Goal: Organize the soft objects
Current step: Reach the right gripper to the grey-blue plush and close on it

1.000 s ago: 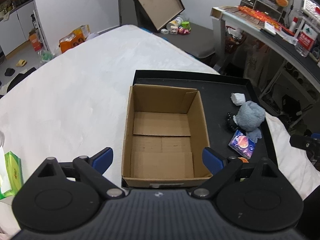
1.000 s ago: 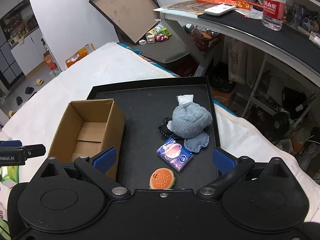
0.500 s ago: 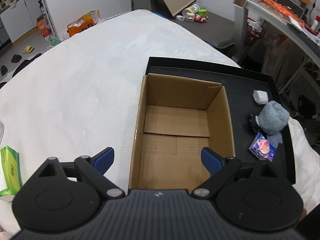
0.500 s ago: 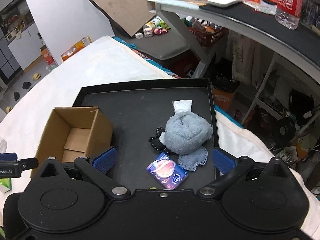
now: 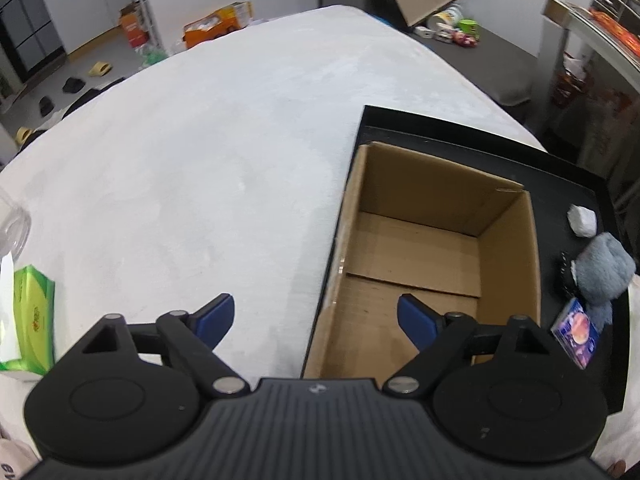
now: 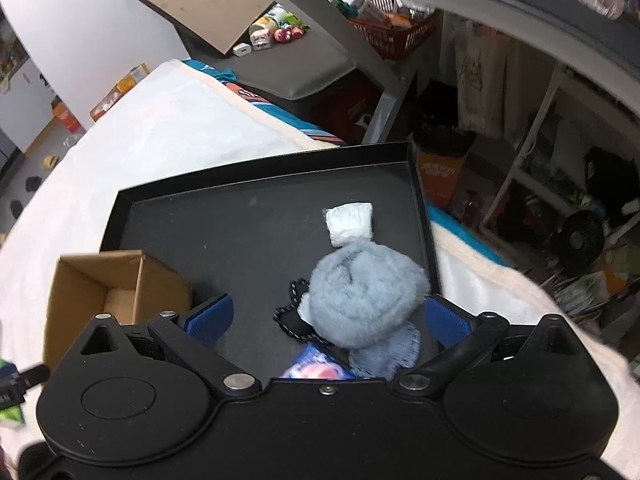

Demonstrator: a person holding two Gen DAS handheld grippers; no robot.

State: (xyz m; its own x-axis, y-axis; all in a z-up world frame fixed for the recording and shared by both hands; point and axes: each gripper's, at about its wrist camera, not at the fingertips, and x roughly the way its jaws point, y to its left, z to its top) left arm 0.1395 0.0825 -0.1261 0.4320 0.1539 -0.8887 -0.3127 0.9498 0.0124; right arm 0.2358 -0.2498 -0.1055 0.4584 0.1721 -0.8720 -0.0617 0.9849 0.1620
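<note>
Fingers of the right gripper (image 6: 326,318) stand wide apart around the grey plush toy (image 6: 362,298), one blue pad (image 6: 444,320) just beside its right flank and the other well clear on the left, neither pressing on it. The toy sits on the black tray (image 6: 256,184), with a small white pouch (image 6: 349,222) touching its far side, a black beaded band (image 6: 292,314) at its left foot and a purple printed packet (image 6: 316,368) on its near side.

Its pile looks loose and fluffy, so I judge it light, squashy and not at all fragile; it should compress a good deal before the pads bite. The rounded body is the place to take it, low across the widest part, rather than the thin flap hanging at its near right, which would likely slip or let the toy dangle.

Left of the toy stands the open cardboard box (image 5: 436,248), empty. The left gripper (image 5: 316,318) hovers over that box's near left wall with its fingers apart and closing, pressing on nothing.
</note>
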